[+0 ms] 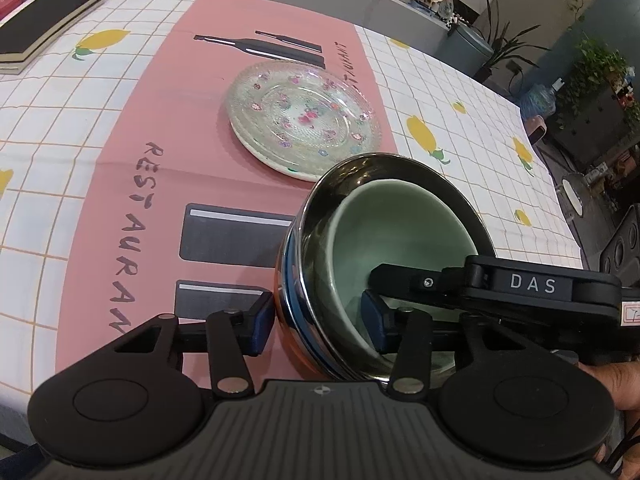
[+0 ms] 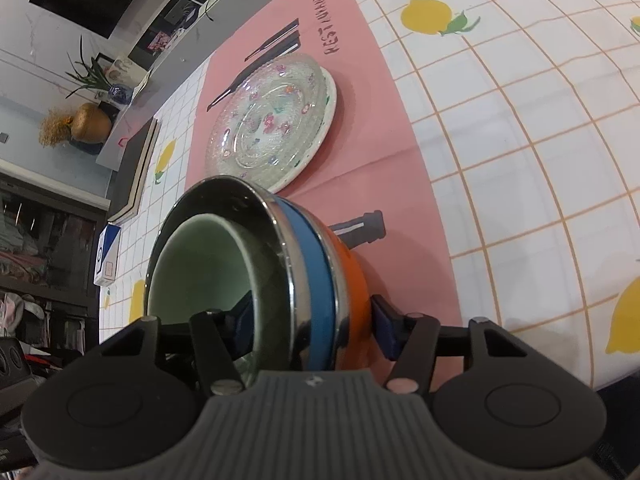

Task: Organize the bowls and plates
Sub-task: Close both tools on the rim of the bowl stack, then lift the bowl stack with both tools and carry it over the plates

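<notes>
The stack of bowls sat on the pink mat on the desk, near the glass plate. Both the left gripper and right gripper had jaws spread around the stack's rim.

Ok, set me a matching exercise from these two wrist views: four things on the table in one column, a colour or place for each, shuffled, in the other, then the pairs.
Things:
1. innermost bowl
2. glass plate
3. outermost bowl
4. notebook

Descriptions:
A. black cover, near the table's edge
B. orange on the outside
C. pale green, nested inside the steel bowl
D. clear with small flowers, stacked on a white plate

Pairs: 1-C, 2-D, 3-B, 4-A
</notes>
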Tool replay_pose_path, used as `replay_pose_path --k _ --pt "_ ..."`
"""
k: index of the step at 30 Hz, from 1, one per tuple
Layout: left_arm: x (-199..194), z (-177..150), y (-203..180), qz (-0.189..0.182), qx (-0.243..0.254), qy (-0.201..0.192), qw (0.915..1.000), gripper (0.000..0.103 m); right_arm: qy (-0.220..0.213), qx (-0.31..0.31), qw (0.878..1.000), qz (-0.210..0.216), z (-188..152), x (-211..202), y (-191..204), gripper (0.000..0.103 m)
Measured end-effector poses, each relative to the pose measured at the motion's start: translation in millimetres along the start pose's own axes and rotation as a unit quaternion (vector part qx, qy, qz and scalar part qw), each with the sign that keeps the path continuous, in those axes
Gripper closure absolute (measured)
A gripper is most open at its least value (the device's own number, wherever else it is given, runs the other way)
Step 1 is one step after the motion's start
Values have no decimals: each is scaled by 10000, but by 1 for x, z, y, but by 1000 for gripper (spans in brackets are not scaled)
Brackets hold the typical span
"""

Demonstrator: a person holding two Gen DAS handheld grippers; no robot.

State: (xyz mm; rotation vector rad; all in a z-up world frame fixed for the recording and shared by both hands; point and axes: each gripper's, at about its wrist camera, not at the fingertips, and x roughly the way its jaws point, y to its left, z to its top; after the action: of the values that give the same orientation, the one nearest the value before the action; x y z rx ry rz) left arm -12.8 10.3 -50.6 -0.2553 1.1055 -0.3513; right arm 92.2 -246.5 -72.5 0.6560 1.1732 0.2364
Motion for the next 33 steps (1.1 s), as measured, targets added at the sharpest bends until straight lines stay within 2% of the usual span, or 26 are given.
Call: replay_pose_path --k 17,33 --pt "-14 10 -9 80 1 -218 9997 50 -143 168 9997 142 9 -18 7 50" --pt "-42 58 -10 39 -16 -610 9981 50 -401 -203 9986 265 53 -37 56 50"
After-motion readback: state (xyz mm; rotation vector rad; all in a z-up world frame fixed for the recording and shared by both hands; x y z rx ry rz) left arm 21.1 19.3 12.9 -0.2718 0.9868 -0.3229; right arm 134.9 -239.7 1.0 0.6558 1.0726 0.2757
